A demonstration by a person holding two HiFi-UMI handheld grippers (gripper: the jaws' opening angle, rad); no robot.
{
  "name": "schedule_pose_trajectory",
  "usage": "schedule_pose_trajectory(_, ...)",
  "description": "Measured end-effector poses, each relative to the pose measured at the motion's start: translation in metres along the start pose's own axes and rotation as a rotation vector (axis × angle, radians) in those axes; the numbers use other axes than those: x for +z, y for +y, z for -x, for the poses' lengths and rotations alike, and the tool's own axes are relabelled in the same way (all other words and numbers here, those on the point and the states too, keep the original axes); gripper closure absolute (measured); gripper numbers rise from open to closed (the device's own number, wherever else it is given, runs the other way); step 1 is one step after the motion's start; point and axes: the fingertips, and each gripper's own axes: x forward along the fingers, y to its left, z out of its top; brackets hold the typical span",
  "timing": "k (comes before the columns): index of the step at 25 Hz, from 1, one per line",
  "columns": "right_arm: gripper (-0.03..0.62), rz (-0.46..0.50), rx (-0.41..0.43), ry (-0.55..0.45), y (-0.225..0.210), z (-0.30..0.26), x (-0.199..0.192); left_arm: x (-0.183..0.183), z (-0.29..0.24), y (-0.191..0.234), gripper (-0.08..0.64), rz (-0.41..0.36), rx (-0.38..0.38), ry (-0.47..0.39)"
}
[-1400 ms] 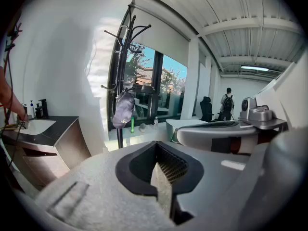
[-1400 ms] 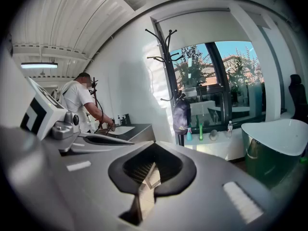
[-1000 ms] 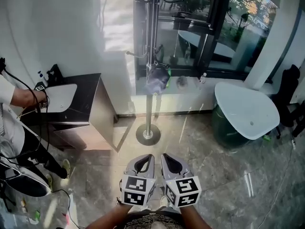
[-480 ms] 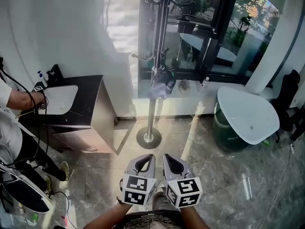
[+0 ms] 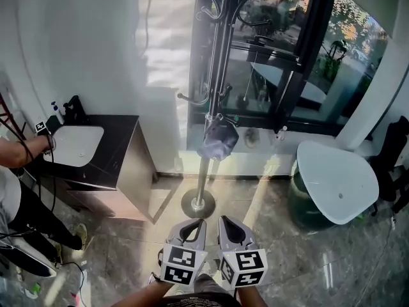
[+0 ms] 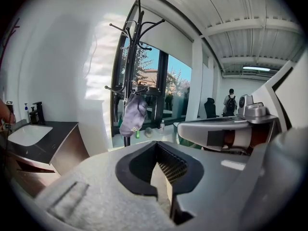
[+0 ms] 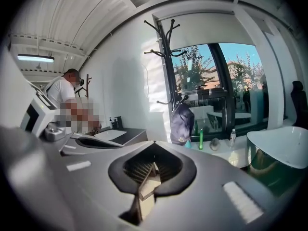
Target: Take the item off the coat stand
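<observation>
A dark blue-grey cap point(image 5: 217, 139) hangs from a low hook on the black metal coat stand point(image 5: 216, 75), whose round base point(image 5: 198, 203) rests on the marble floor by the window. In the head view my left gripper point(image 5: 194, 226) and right gripper point(image 5: 229, 224) sit side by side low down, well short of the stand, both shut and holding nothing. The left gripper view shows the cap point(image 6: 133, 117) far ahead beyond the shut left gripper point(image 6: 156, 144). Beyond the shut right gripper point(image 7: 153, 146), the right gripper view shows the cap point(image 7: 182, 123) on the stand point(image 7: 168, 66).
A black cabinet with a white sink point(image 5: 83, 139) stands left of the stand, with a person's arm point(image 5: 19, 149) over it. At the right is a white round table point(image 5: 339, 181) above a green bin point(image 5: 305, 203). Bottles stand on the window sill point(image 7: 202, 139).
The head view has tilted up, so more of the stand's upper hooks show and the cap looks larger. Both grippers stay shut side by side, slightly lower in the frame.
</observation>
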Motion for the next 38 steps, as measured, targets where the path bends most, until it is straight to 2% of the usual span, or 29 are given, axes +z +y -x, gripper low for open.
schedule_pose_trajectory(12,0.586,0.044,0.049,-0.028,-0.055,-0.054,0.034,0.032,-0.067,0.011,0.555,0.007,0.076,0.001)
schedule_pose_trajectory(20,0.586,0.028,0.096,-0.044,-0.082,-0.085,0.045,0.046,-0.095,0.022,0.554,0.008,0.145,0.007)
schedule_pose_trajectory(26,0.574,0.043,0.093,-0.064,-0.098,-0.107,0.053,0.046,-0.108,0.034,0.554,0.018,0.182,0.016)
schedule_pose_trajectory(38,0.517,0.081,0.075,-0.037,-0.119,-0.162,0.060,0.059,-0.134,0.056,0.555,0.022,0.199,0.002)
